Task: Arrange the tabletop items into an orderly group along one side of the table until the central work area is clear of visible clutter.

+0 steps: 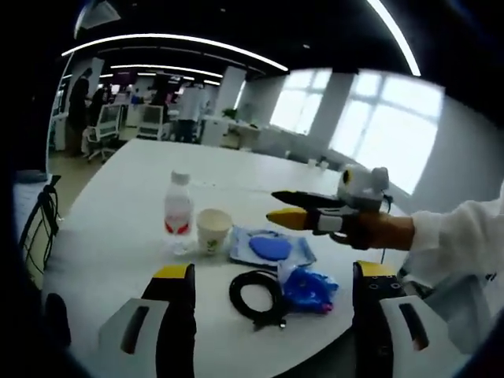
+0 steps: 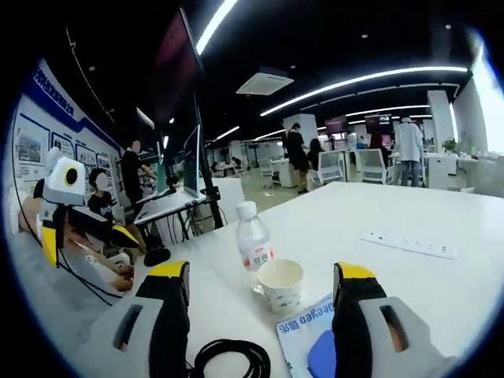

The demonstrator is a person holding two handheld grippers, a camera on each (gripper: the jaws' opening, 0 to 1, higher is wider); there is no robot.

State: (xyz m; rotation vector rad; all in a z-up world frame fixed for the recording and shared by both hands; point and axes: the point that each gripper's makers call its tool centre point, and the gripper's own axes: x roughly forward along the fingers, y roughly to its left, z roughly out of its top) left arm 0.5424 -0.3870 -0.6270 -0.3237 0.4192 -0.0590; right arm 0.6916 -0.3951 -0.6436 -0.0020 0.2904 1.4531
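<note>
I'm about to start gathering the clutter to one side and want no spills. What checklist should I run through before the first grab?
1. Left gripper open and empty: ok, jaws apart, nothing between.
2. Right gripper open and empty: ok.
3. Water bottle upright, cap on: ok.
4. Paper cup empty: cannot tell; it stands upright beside the bottle.
5. Black cable free of other items: not ok; its coil seems to touch the crumpled blue item.
6. Blue packet lying flat: ok.
</note>
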